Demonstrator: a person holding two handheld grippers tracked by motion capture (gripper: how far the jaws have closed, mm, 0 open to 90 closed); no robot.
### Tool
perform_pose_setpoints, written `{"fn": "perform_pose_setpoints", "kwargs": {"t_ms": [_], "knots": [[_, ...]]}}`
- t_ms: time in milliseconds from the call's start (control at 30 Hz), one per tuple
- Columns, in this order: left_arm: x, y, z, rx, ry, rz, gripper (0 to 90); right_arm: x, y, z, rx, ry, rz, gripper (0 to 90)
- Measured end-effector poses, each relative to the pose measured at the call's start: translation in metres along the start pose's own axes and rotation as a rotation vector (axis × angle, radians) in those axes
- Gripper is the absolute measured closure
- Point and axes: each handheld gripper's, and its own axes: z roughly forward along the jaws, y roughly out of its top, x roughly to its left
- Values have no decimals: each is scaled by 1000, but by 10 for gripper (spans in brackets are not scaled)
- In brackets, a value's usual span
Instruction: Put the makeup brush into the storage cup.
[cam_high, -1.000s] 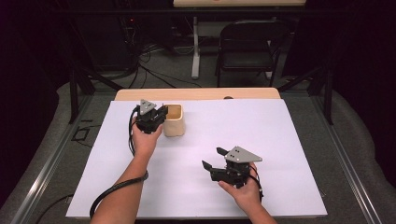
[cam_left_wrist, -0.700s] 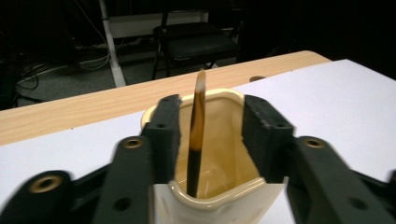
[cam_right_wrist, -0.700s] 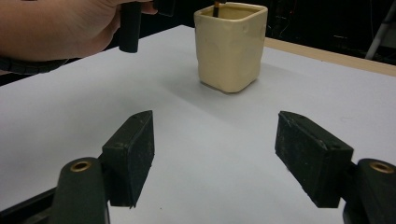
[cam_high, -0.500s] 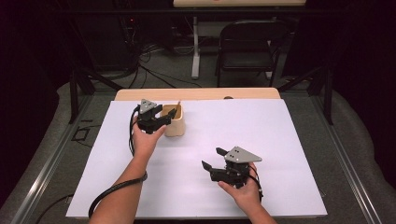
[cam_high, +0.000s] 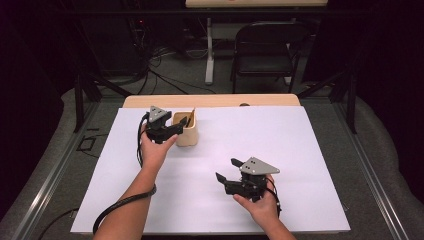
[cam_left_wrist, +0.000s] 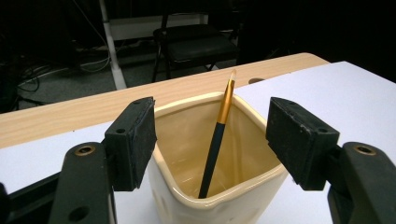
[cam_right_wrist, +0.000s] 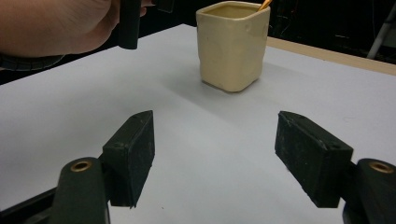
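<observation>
A cream square cup stands on the white sheet at the back left. A dark-handled paintbrush with a gold ferrule leans inside it, tip up. My left gripper hovers just over the cup's near rim. Its jaws have just been opening and now stand wide; the brush lies between them, touched by neither pad. My right gripper rests low over the sheet at the front centre, open and holding nothing. From the right gripper view, the cup stands ahead with the brush tip poking out.
The white sheet covers most of the wooden table, whose far edge has a small hole. A black folding chair and cables sit on the floor beyond. The left hand shows at the upper left of the right gripper view.
The left gripper's jaws have spread apart above the cup, and the brush now leans free inside it. Neither hand has shifted; the right gripper looks the same.
</observation>
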Motion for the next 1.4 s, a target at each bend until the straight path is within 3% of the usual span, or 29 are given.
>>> {"fn": "perform_pose_setpoints", "kwargs": {"t_ms": [267,800,1067,1400], "knots": [[-1,3,-6,-14,-9,10,331,0,0,0,1,-2,-2,280],[1,0,-22,4,-33,14,317,1,-1,2,11,-2,-1,278],[1,-1,-33,7,-47,37,314,1,-2,3,17,-3,-1,277],[2,-3,-44,11,-59,29,310,2,-2,3,16,-3,-5,276]]}}
